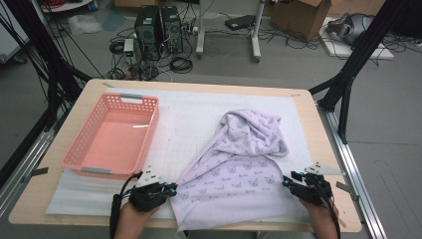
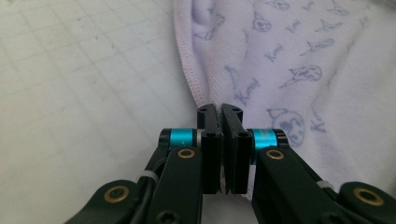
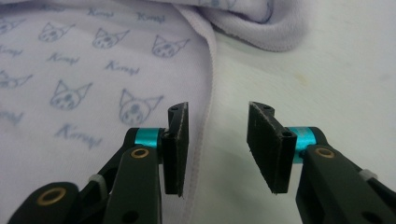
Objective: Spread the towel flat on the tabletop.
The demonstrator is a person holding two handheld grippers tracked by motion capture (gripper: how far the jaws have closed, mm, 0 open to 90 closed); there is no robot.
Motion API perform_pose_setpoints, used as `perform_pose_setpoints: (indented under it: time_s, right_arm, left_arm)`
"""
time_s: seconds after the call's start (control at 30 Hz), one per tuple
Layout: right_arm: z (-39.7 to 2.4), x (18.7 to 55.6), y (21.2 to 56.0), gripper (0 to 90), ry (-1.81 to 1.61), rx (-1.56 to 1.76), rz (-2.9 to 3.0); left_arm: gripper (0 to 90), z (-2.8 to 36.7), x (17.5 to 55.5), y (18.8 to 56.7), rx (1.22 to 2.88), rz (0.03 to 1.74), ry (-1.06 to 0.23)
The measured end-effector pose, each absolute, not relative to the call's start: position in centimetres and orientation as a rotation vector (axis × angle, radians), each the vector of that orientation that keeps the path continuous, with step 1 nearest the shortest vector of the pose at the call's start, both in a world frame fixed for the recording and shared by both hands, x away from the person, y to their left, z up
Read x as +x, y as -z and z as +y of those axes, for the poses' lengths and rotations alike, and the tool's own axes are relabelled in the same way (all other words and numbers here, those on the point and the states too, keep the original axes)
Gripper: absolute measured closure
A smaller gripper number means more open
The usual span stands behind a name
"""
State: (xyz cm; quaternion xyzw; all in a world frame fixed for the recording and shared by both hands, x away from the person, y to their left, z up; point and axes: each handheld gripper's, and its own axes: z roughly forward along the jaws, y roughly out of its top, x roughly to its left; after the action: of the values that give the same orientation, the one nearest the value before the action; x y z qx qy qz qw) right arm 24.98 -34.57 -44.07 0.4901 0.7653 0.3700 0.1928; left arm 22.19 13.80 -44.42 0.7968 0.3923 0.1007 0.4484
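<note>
A lilac towel point(image 1: 239, 164) printed with small cat faces lies rumpled on the white mat, its near part spread flat and its far part bunched up. My left gripper point(image 1: 171, 189) is at the towel's near left edge. In the left gripper view the jaws point(image 2: 220, 112) are pressed together on the stitched hem of the towel point(image 2: 303, 60). My right gripper point(image 1: 287, 180) is at the towel's near right edge. In the right gripper view it point(image 3: 217, 116) stands open over the hem of the towel point(image 3: 84, 70), its pads not touching the cloth.
A pink plastic basket point(image 1: 152, 129) sits empty on the left half of the white gridded mat point(image 1: 189, 114). The wooden table's front edge point(image 1: 74, 219) runs just in front of both hands. Beyond the table are computers, cables and boxes on the floor.
</note>
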Motion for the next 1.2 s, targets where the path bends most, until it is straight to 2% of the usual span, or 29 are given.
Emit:
perform_pose_setpoints:
  time_s: [0.07,0.1,0.17,0.2,0.27,0.4,0.5,0.7,0.77,0.83,0.93,1.0,1.03,1.07,1.1,1.2]
  right_arm:
    - [-33.6,25.6,44.2,61.0,-1.056,1.357,2.176]
    - [-33.1,25.8,44.4,65.5,-1.054,1.354,2.195]
    - [-32.4,26.0,44.6,80.7,-1.015,1.332,2.217]
    - [-32.4,25.9,44.5,86.7,-1.03,1.328,2.238]
    - [-32.6,25.3,44.3,87.4,-0.98,1.312,2.243]
    - [-34.4,22.9,44.0,87.8,-0.937,1.305,2.267]
    - [-35.8,20.7,43.8,87.8,-0.932,1.334,2.278]
    - [-37.4,17.8,43.5,86.6,-0.956,1.363,2.322]
    - [-37.2,17.9,43.4,77.7,-0.973,1.343,2.31]
    - [-36.9,18.3,43.1,72.8,-1.0,1.332,2.281]
    - [-36.2,19.3,42.8,69.0,-1.013,1.306,2.244]
    - [-35.7,20.1,42.7,65.9,-1.025,1.3,2.223]
    - [-35.5,20.5,42.7,64.9,-1.024,1.295,2.212]
    - [-35.3,21.0,42.8,64.1,-1.031,1.295,2.207]
    - [-35.1,21.4,42.8,63.0,-1.036,1.297,2.203]
    - [-34.4,22.7,43.0,61.2,-1.038,1.3,2.198]
  left_arm:
    - [85.9,14.1,21.6,44.3,1.969,0.955,-0.24]
    - [85.6,14.1,21.5,44.4,1.968,0.951,-0.238]
    - [83.8,13.9,21.6,44.5,1.967,0.944,-0.234]
    - [79.6,13.8,21.8,44.6,1.956,0.955,-0.231]
    - [67.1,13.7,22.2,44.7,1.944,0.969,-0.228]
    - [54.6,13.4,23.1,44.4,1.895,0.98,-0.241]
    - [49.8,13.2,24.1,44.2,1.861,0.993,-0.255]
    - [46.5,11.7,26.5,44.4,1.849,1.014,-0.225]
    - [45.8,10.9,27.5,44.5,1.866,1.026,-0.216]
    - [45.2,10.0,28.3,44.7,1.893,1.027,-0.209]
    - [48.5,8.4,28.9,45.0,1.951,0.996,-0.215]
    - [63.5,7.5,28.6,45.1,2.01,0.941,-0.262]
    - [75.9,7.3,28.3,45.1,2.027,0.926,-0.307]
    - [83.5,7.3,28.2,45.1,2.03,0.935,-0.31]
    - [87.5,7.5,28.2,45.0,2.026,0.946,-0.3]
    - [88.1,8.6,27.6,45.0,2.01,0.979,-0.305]
